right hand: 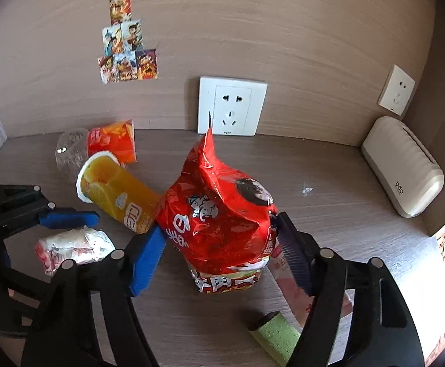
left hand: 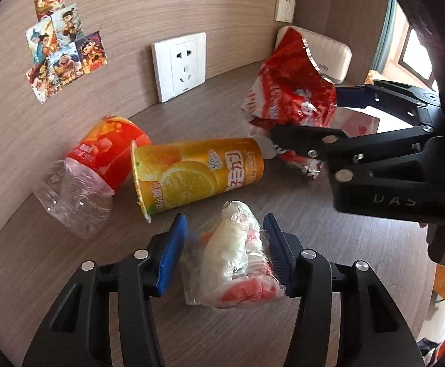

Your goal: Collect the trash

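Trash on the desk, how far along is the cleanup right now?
Nothing looks cleared yet, and no bin is in view. In hand: the left gripper brackets a crumpled clear wrapper, and the right gripper brackets the red snack bag. Still lying on the desk: the orange cup and the red cup.

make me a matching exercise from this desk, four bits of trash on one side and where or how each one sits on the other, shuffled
Things:
1. red snack bag
2. orange cup
3. white wrapper
4. red cup

States:
A. on its side, nearest the wall stickers
B. between the right gripper's pads
C. between the left gripper's pads
D. on its side, mid-desk, untouched

Pairs: 1-B, 2-D, 3-C, 4-A
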The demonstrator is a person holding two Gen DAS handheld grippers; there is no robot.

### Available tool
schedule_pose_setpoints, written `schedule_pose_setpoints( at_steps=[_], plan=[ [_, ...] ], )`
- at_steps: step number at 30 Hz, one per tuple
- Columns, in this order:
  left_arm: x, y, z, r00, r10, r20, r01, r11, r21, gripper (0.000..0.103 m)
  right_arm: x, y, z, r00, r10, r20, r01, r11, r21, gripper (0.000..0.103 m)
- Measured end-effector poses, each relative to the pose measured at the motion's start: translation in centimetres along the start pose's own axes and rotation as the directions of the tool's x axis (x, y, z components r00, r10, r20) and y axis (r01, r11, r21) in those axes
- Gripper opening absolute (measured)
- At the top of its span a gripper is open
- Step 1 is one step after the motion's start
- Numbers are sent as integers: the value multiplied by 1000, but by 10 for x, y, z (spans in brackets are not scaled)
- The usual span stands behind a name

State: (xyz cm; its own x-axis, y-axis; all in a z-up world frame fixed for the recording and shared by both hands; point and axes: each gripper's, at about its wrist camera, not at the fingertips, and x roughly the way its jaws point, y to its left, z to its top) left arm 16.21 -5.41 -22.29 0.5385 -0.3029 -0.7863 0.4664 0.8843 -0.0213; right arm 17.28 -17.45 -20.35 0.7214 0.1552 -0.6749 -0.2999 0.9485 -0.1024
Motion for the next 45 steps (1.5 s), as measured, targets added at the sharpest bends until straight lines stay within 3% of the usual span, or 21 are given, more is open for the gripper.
schedule_pose_setpoints(
  at_steps=[11, 20, 32, 45],
  plan=[
    [-39, -15, 24, 998, 15, 66, -16, 1000, 15, 50, -64, -21, 3, 996, 12, 88, -16, 999, 52, 71],
    [-66, -58, 43, 994, -2, 109, -6, 997, 76, 50, -120, -47, -21, 991, -38, 126, 28, 996, 79, 71],
    [-74, -176, 55, 986, -124, 114, 92, 964, 249, 50, -192, -86, -86, 985, -153, 79, 140, 978, 154, 71],
    [-60, -308, 29, 970, -241, 12, 214, 882, 419, 50, -248, -138, -188, 974, -224, -20, 221, 936, 274, 71]
  ],
)
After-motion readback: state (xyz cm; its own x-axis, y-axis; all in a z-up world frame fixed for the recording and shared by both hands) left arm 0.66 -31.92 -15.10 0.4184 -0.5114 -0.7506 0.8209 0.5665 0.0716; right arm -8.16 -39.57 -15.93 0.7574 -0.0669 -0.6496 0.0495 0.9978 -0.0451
